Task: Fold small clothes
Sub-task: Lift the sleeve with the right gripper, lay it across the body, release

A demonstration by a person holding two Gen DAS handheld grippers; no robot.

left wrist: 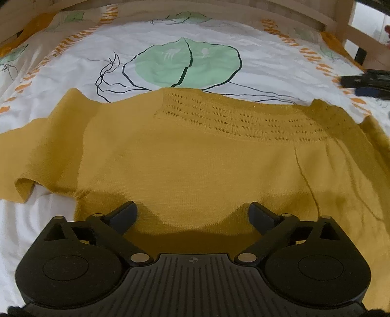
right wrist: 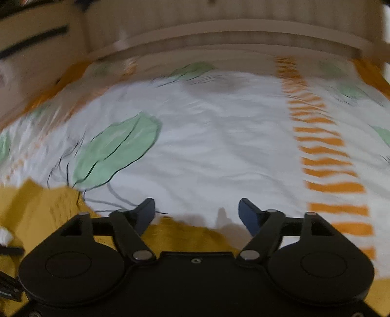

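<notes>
- White bedding [left wrist: 268, 65] printed with green leaves and orange dashes covers a bed with a pale wooden frame [left wrist: 219, 9] at the top of both views.
- At the bottom of the left wrist view, the left gripper [left wrist: 192, 214] has its fingers spread wide; nothing sits between them, and the knit lies under them.
- Above it, a mustard knit top [left wrist: 195, 158] lies flat, its long axis running left to right, its eyelet band toward the far leaf print, a sleeve at left.
- In the blurred right wrist view, the right gripper [right wrist: 197, 214] has its fingers apart, holding nothing, above the garment's edge at the lower left.
</notes>
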